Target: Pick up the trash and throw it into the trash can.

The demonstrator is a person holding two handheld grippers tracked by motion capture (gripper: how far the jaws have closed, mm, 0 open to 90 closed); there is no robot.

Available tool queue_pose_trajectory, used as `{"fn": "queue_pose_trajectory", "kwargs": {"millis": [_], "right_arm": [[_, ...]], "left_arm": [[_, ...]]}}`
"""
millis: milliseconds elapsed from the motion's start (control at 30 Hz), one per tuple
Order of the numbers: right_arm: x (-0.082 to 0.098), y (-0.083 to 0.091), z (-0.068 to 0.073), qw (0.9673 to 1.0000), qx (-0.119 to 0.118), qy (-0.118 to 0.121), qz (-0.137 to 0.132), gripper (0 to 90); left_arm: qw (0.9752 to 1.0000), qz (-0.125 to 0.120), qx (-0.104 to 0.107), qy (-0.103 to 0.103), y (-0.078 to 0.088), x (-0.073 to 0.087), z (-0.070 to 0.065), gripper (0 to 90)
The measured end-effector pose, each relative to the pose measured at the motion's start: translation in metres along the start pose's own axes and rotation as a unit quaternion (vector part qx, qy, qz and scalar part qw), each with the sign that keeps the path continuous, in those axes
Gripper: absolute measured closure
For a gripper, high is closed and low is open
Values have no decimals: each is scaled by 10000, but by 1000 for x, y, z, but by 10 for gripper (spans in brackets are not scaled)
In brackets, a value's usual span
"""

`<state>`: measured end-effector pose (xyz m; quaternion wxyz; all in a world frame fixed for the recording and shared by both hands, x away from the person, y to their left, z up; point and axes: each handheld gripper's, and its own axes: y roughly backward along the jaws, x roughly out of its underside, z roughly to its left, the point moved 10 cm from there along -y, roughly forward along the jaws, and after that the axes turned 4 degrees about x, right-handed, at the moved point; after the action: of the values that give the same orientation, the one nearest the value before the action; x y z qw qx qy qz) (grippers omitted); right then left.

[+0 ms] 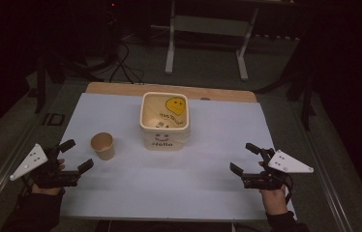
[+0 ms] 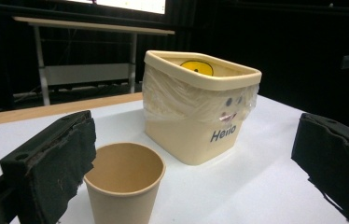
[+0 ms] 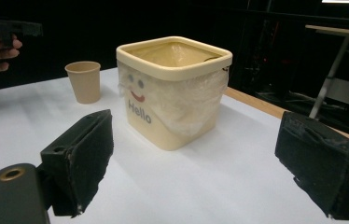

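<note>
High view: table [image 1: 121,193] white; cream bin [image 1: 164,121] with plastic liner at centre; paper cup [image 1: 103,146] at 9 o'clock of bin, likely light, crushable, grip mid-wall gently. Left hand-held gripper [image 1: 75,154], right hand-held gripper [image 1: 242,158]: jaws apart, empty.

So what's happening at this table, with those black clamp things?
A person holds a clamp tool in each hand. The left gripper is open beside a paper cup, which stands upright and untouched. The right gripper is open too, holding nothing. Between them sits a cream bin marked Hello, lined with a plastic bag.
</note>
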<state>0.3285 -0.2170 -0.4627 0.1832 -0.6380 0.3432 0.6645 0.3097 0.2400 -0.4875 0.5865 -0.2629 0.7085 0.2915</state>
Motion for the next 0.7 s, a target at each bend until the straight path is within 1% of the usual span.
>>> {"fn": "queue_pose_trajectory", "kwargs": {"millis": [33, 67, 100, 133, 200, 233, 267, 300, 333, 400, 433, 467, 500, 533, 567, 633, 700], "right_arm": [[0, 0, 0, 10000, -3, 13, -9, 113], [0, 0, 0, 10000, 3, 18, -13, 113], [0, 0, 0, 10000, 5, 17, -27, 113], [-1, 1, 0, 10000, 3, 9, -39, 113], [-1, 1, 0, 10000, 7, -12, -58, 113], [-1, 1, 0, 10000, 7, -12, -58, 113], [-1, 1, 0, 10000, -1, -10, -61, 113], [-2, 1, 0, 10000, 5, 11, -59, 113], [-2, 1, 1, 10000, -4, 27, -59, 113], [-1, 0, 2, 10000, -29, 40, -35, 113], [-1, 0, 2, 10000, -30, 46, -29, 113], [-1, 0, 3, 10000, -31, 47, -12, 113], [-1, 0, 3, 10000, -38, 51, -7, 113], [-1, -1, 3, 10000, -44, 45, -11, 113], [-1, -1, 3, 10000, -50, 43, -13, 113], [-1, -1, 3, 10000, -56, 47, -19, 112], [0, -2, 4, 10000, -64, 43, -15, 113]], "left_arm": [[10000, 0, 0, 0, 0, 0, 0, 5], [9999, 68, 50, 77, 0, 1, -1, 5], [9999, 68, 50, 77, 0, 1, -1, 4], [9996, 225, 85, 137, -1, 3, -2, 4], [9996, 225, 85, 137, -1, 3, -2, 4], [9993, 329, 123, 144, -2, 5, -3, 4], [9991, 398, 94, 107, -3, 5, -4, 3], [9990, 420, 117, 86, -3, 5, -5, 3], [9990, 417, 123, 107, -3, 4, -6, 3], [9985, 501, 152, 172, -4, 4, -8, 3], [9979, 587, 165, 221, -4, 5, -8, 3], [9969, 736, 137, 254, -4, 6, -8, 4], [9957, 889, 53, 243, -5, 8, -8, 4], [9951, 973, -6, 171, -5, 9, -8, 4], [9952, 958, 113, 171, -4, 8, -10, 4], [9952, 908, 273, 228, -2, 3, -12, 4], [9956, 850, 312, 249, 1, -2, -12, 4]]}}
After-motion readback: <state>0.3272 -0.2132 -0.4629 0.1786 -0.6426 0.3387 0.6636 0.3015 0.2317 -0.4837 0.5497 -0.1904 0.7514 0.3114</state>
